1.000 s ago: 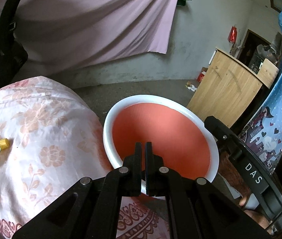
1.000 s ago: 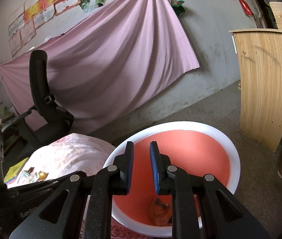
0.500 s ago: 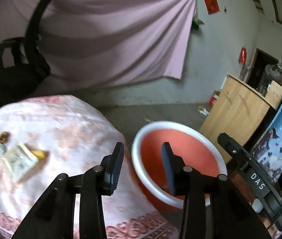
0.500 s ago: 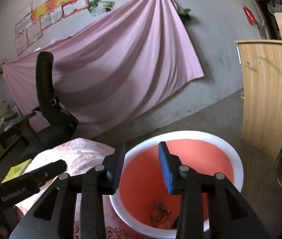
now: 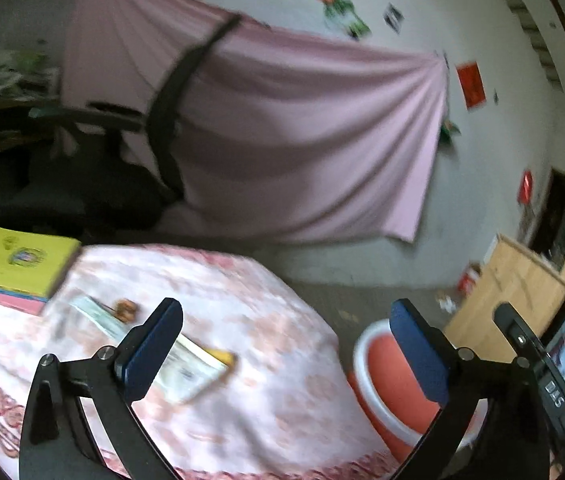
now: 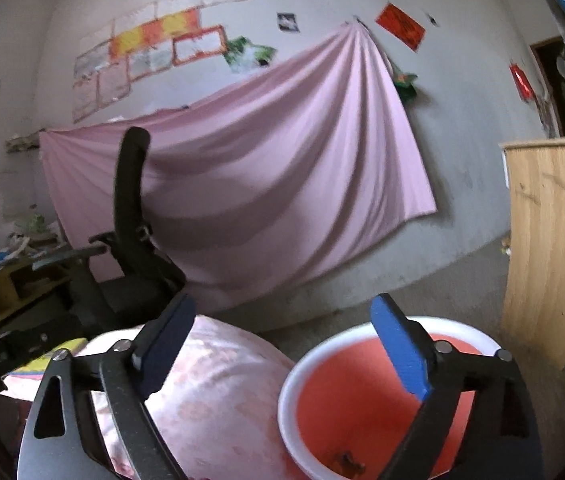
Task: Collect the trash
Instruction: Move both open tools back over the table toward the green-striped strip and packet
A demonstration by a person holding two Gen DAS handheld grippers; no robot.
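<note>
**Both jaws empty, next wrapper lies ahead of my left hand**

The round worktop with the pink flowered cloth [image 5: 266, 344] fills the left wrist view, and beside it on the floor, to the right, stands the round red basin with a white rim [image 6: 362, 396]. In the right wrist view some small dark trash lies at the basin bottom.

My left gripper [image 5: 286, 344] hovers above the cloth with its jaws wide apart and holding nothing. The flat pale paper wrapper with a yellow end [image 5: 194, 364] lies just ahead and a little left of it, its long axis running diagonally from far-left to near-right. My right gripper [image 6: 282, 344] is also spread and empty, above the gap between worktop and basin, so I judge the left one is nearer.

Farther left are a small brown crumpled piece [image 5: 125, 307] and a yellow book [image 5: 14, 260]. Nothing stands in the way.
</note>
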